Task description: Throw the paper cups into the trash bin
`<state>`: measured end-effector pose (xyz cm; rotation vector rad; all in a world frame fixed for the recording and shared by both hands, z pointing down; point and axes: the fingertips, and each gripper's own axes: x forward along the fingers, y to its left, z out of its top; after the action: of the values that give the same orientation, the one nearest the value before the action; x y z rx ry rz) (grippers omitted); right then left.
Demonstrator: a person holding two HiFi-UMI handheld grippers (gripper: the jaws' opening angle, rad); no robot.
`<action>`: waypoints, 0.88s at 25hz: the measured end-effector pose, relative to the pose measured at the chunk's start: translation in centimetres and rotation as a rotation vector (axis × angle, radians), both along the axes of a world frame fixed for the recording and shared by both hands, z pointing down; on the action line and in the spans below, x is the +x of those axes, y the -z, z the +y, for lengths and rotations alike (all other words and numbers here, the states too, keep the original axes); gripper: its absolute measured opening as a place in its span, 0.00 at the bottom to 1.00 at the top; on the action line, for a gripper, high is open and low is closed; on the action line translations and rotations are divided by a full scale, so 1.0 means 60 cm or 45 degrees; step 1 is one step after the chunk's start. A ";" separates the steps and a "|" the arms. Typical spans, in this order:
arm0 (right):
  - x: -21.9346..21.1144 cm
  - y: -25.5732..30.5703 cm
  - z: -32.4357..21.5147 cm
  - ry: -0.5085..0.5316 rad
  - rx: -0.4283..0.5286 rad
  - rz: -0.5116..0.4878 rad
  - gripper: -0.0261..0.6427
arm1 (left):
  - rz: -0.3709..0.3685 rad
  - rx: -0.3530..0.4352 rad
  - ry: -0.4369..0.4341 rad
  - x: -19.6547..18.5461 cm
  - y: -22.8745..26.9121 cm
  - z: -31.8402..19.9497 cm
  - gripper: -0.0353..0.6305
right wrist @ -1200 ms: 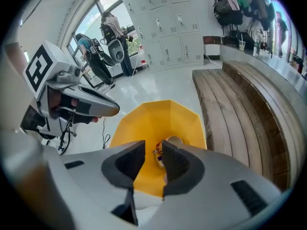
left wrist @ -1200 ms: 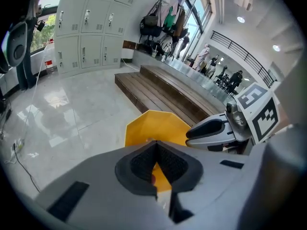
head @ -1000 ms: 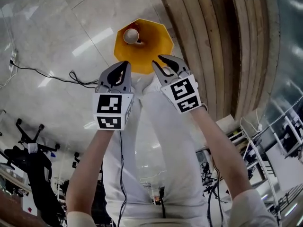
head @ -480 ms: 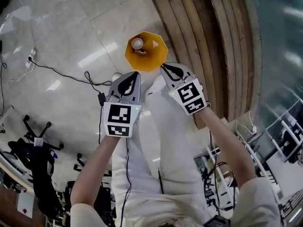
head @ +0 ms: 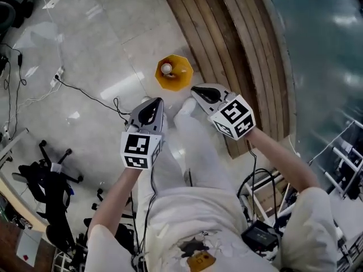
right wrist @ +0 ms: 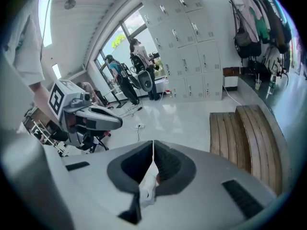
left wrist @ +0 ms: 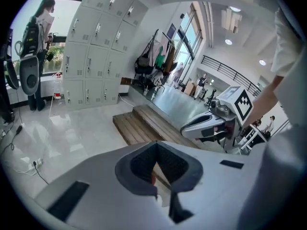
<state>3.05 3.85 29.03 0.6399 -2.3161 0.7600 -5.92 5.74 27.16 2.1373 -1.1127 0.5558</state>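
I see a glossy tile floor (head: 102,44). The orange trash bin (head: 180,79) stands on it near wooden steps (head: 227,38); a black cable (head: 85,93) lies alongside.

— Left gripper (head: 152,102)?
— Held out in front on a bare left forearm (head: 120,192), pointed forward and down, jaws shut tip to tip.
— And the right gripper (head: 197,89)?
— Just beside it, angled inward toward the left one; jaws closing, tips all but touching, nothing between. Bare right forearm (head: 279,158) too, bent at the elbow.
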 end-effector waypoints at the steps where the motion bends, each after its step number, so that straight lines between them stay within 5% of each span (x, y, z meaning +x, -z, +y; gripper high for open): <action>1: -0.001 0.040 -0.001 -0.015 0.001 -0.025 0.06 | 0.011 0.015 0.007 -0.003 0.033 0.003 0.06; 9: -0.016 0.378 -0.028 -0.148 0.134 -0.327 0.06 | 0.168 0.233 0.030 0.000 0.320 0.009 0.06; 14: -0.010 0.514 -0.024 -0.231 0.106 -0.539 0.06 | 0.179 0.407 -0.042 0.018 0.456 0.034 0.06; 18: 0.003 0.566 -0.020 -0.219 0.298 -0.530 0.05 | 0.209 0.502 -0.041 0.044 0.514 0.047 0.06; 22: 0.012 0.614 -0.002 -0.248 0.331 -0.548 0.05 | 0.277 0.550 -0.048 0.065 0.573 0.065 0.06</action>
<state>3.75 3.76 -7.79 0.8997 -2.8079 0.7464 -2.03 9.65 -7.22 2.5168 -1.1473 0.0937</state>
